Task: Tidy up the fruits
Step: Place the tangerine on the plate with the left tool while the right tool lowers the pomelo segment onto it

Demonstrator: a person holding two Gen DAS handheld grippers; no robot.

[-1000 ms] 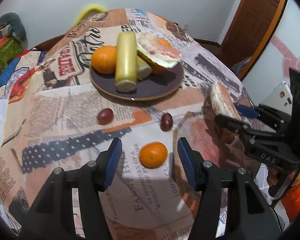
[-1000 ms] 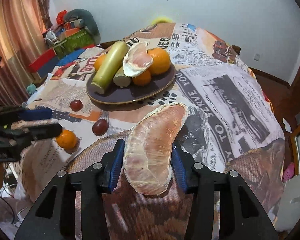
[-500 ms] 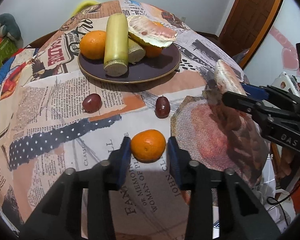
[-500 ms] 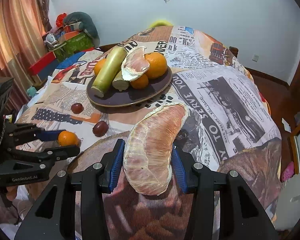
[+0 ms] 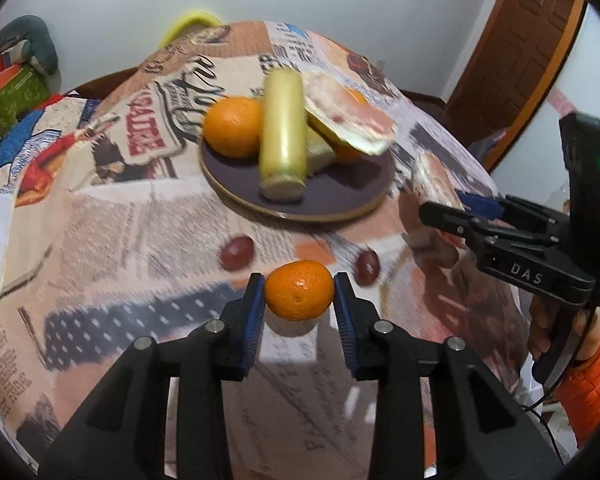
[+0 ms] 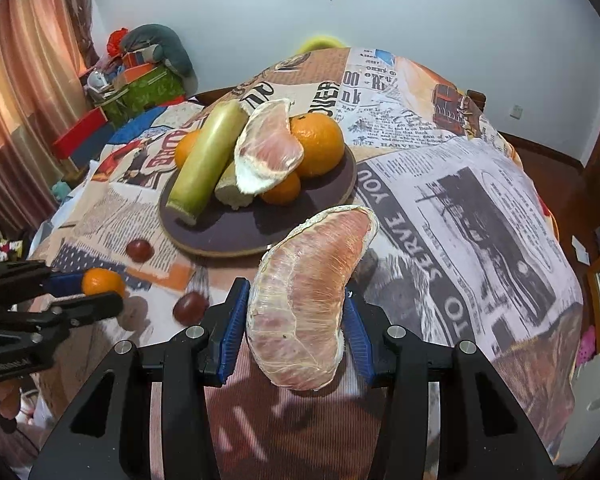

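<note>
My left gripper (image 5: pixel 299 290) is shut on a small mandarin (image 5: pixel 299 290) and holds it just above the tablecloth; it also shows in the right wrist view (image 6: pixel 102 282). My right gripper (image 6: pixel 296 312) is shut on a large peeled pomelo segment (image 6: pixel 306 300), held above the table near the plate's front edge. The dark plate (image 5: pixel 332 196) holds oranges (image 5: pixel 233 126), a pale green sugarcane stalk (image 5: pixel 283 136) and another pomelo segment (image 5: pixel 350 118). Two red grapes (image 5: pixel 237 253) (image 5: pixel 367 266) lie on the cloth between the plate and my left gripper.
The round table has a newspaper-print cloth (image 6: pixel 480 216). A yellow chair back (image 5: pixel 190 24) stands behind the table. Boxes and cushions (image 6: pixel 148 76) are piled at the far left. A wooden door (image 5: pixel 516 52) is at the right.
My left gripper moved forward around the mandarin, closed on it and lifted it slightly. My right gripper kept hold of the pomelo segment and stayed almost still.
</note>
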